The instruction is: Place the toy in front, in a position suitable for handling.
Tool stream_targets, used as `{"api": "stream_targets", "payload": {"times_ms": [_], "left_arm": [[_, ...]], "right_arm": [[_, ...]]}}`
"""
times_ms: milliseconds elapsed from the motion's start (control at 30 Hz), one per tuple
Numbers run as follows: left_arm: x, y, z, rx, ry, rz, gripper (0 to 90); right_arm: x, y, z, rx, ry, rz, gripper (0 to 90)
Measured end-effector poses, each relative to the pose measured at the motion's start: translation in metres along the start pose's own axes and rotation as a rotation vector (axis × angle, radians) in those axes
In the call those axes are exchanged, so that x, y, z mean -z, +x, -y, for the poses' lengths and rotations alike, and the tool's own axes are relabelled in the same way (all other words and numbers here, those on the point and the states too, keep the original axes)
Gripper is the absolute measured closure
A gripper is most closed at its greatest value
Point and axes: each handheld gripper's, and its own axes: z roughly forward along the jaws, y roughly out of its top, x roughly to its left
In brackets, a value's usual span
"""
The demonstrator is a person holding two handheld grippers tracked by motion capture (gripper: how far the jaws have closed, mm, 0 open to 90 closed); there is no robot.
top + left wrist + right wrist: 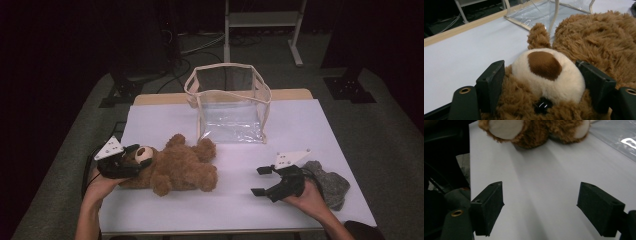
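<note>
teddy bear (544,72) head clamped in left tool (541,82)

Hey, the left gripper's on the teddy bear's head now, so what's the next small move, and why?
Probably lift the teddy bear a little. The left gripper has its jaws pressed into the fur on both sides of the head, the right gripper is open and empty, and the clear bag stands open behind.

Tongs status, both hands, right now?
Left tongs: closed on the teddy bear, pads pressing either side of its head.
Right tongs: open, nothing between the pads, over the white table cover.
</note>
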Motion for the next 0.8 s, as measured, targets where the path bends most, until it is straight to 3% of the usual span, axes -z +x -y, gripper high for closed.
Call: {"api": "stream_targets", "payload": {"times_ms": [267,367,600,633,800], "left_arm": [[0.002,-0.003,0.004,0.0,-0.014,-0.004,29.0],[0.002,-0.003,0.005,0.002,-0.018,-0.003,29.0],[0.003,-0.003,0.005,0.002,-0.017,-0.001,28.9],[0.003,-0.003,0.004,0.0,-0.017,-0.002,28.9],[0.003,-0.003,0.005,0.002,-0.018,0.0,28.9]], "right_arm": [[-0.023,0.016,-0.041,0.061,-0.041,-0.1,17.5],[-0.042,0.025,-0.062,0.081,-0.046,-0.14,16.6],[-0.073,0.029,-0.077,0.066,-0.023,-0.155,16.6],[-0.084,0.029,-0.08,0.043,-0.019,-0.179,16.6],[-0.104,0.032,-0.085,0.054,-0.004,-0.193,16.6]]}}
